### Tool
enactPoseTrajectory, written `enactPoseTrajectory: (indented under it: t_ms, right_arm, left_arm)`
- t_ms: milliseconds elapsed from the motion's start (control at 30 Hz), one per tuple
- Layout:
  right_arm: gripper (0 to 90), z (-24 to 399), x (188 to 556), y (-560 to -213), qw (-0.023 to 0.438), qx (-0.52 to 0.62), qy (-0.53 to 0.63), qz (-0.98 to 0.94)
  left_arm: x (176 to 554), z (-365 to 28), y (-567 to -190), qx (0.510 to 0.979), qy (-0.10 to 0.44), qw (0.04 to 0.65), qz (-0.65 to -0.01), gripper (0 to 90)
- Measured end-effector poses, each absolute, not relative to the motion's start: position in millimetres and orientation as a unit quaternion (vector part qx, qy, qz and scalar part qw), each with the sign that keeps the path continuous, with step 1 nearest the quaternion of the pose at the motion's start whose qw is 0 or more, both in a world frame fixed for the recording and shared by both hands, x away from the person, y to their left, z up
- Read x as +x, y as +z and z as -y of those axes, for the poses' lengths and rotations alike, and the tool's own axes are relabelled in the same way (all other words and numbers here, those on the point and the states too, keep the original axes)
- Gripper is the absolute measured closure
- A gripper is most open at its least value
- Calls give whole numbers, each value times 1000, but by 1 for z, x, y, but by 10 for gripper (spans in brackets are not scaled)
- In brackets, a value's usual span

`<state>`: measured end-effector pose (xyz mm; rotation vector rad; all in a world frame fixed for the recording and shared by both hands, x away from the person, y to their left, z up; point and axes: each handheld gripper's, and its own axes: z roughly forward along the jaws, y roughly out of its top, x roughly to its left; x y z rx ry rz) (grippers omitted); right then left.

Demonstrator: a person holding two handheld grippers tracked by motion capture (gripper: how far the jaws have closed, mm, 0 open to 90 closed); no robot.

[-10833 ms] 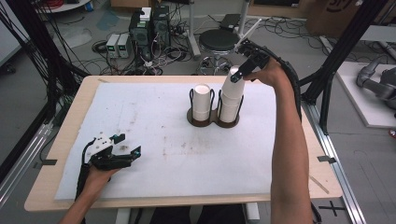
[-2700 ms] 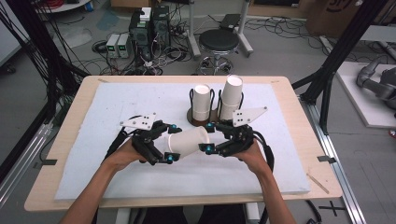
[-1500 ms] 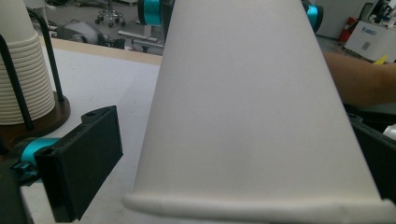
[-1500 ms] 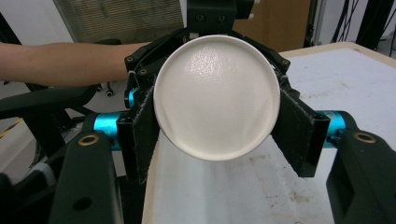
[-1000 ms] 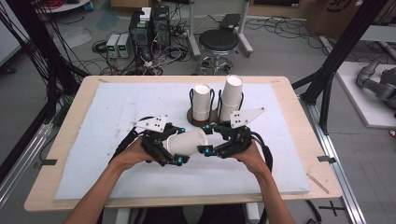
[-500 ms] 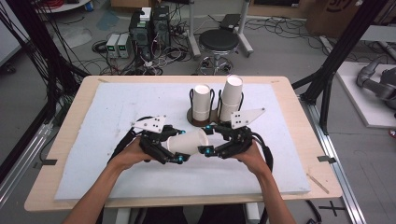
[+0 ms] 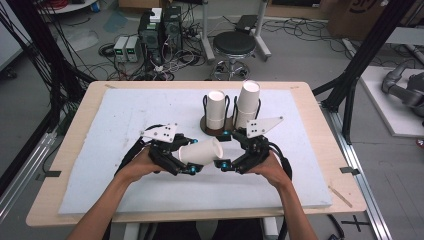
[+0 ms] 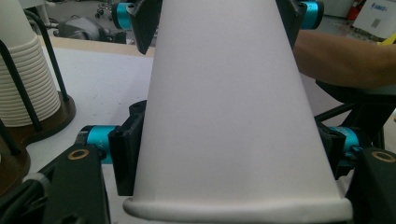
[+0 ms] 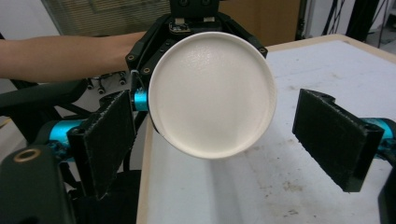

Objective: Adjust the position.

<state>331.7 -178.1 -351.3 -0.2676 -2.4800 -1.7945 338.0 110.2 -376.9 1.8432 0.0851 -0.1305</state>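
Gripping the paper cup (image 7: 201, 150) near its rim, the left gripper (image 7: 186, 161) is clenched on it. Light thin walls likely crush easily; the right gripper (image 7: 226, 157), jaws just opened, stands released

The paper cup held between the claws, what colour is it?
Plain white paper cup; the left gripper view shows it best.

white paper cup (image 7: 201, 150): matt paper, smooth wall, rolled rim; its flat bottom (image 9: 212, 95) looks finely pebbled.
black gripper fingers (image 9: 334, 135): pads of coarse, rough, matt material; bodies of matt black plastic with glossy teal metal sleeves.
round brown cup holder (image 7: 212, 129): dark wood base, thin black wire uprights.
desk (image 7: 305, 100): pale wood edge under a white, matt, slightly scuffed sheet.
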Motion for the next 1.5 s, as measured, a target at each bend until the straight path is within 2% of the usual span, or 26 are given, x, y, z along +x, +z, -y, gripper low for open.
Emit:
enactPoseTrajectory:
  t_ms: [400,1000,1500]
  right_arm:
    - [136,183,329,-348,18,-88,-566,819]
    - [136,179,327,-349,-2,-76,-486,871]
    - [138,169,328,-353,-26,-70,-408,910]
  left_arm:
    - [334,-117,-373,804,-51,590,-47,312]
    - [330,-129,-342,884,-15,466,-28,317]
    - [330,-121,-328,930,-16,366,-23,320]
